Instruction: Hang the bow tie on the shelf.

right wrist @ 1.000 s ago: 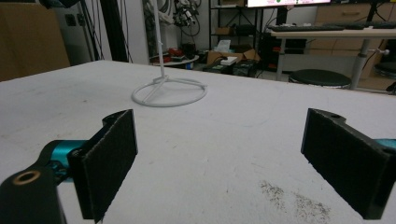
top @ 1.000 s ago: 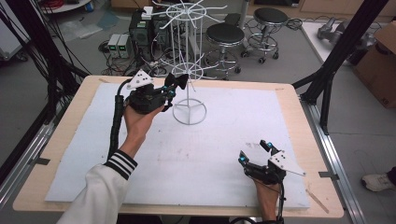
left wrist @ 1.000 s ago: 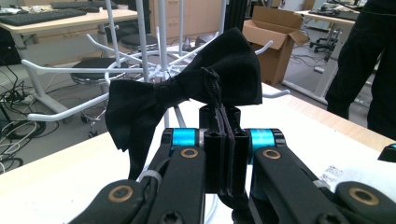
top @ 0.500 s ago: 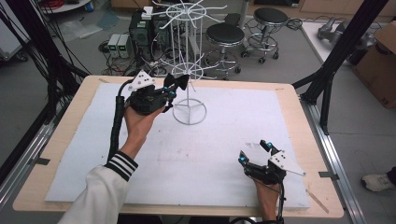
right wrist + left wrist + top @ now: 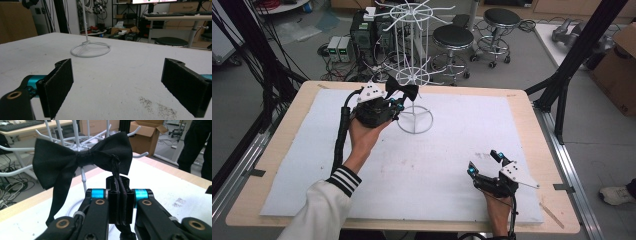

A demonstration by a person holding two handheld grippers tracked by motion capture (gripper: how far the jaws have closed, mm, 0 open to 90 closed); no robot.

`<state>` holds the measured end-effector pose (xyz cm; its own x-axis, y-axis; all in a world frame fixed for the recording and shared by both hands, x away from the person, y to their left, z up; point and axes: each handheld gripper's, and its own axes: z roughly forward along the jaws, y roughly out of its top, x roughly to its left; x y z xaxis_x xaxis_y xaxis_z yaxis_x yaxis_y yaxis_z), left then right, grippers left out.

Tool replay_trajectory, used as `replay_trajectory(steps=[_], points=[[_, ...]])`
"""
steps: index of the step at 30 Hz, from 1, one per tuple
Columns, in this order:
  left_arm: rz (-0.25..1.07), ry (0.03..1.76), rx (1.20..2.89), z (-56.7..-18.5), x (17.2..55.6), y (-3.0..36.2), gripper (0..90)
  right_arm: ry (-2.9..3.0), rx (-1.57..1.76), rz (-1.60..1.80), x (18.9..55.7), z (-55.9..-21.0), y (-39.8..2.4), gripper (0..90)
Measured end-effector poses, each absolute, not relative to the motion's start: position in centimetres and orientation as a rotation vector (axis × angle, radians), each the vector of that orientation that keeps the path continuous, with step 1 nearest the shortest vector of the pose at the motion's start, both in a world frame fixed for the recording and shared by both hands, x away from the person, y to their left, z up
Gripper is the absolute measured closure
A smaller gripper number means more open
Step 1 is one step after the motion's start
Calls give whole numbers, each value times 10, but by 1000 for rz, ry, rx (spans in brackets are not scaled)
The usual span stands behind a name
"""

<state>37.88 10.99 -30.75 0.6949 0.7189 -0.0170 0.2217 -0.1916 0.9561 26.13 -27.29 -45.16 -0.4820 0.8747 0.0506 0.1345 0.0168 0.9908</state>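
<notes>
One black bow tie (image 5: 82,160): your left gripper (image 5: 394,102) has its jaws clamped on the strap, at the white wire rack (image 5: 412,75) on the worktop (image 5: 287,150). Hanging judged not yet complete; release remains. Your right gripper (image 5: 487,162): jaws wide, empty.

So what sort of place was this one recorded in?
Most likely a robotics lab or workshop: black frame posts flank the wooden table, electronics boxes with tangled cables sit on the floor behind it, and round stools and a cardboard box stand around.
</notes>
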Motion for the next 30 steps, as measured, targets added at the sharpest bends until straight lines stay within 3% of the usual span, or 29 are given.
replay_trajectory(steps=[5, 8, 15, 21, 23, 30], points=[[494, 747, 1730, -309, 378, 113, 712, 1675, 1041, 1521, 261, -452, -273, 97], [508, 755, 1733, -309, 376, 115, 562, 1677, 1033, 1519, 261, -452, -273, 97], [508, 729, 1720, -311, 367, 132, 347, 1674, 1027, 1522, 261, -452, -273, 97], [494, 696, 1704, -313, 364, 148, 272, 1672, 1034, 1528, 261, -452, -273, 97], [511, 695, 1688, -314, 361, 153, 202, 1673, 1031, 1525, 261, -452, -273, 97], [515, 641, 1694, -322, 350, 167, 152, 1672, 1035, 1526, 261, -452, -273, 97]])
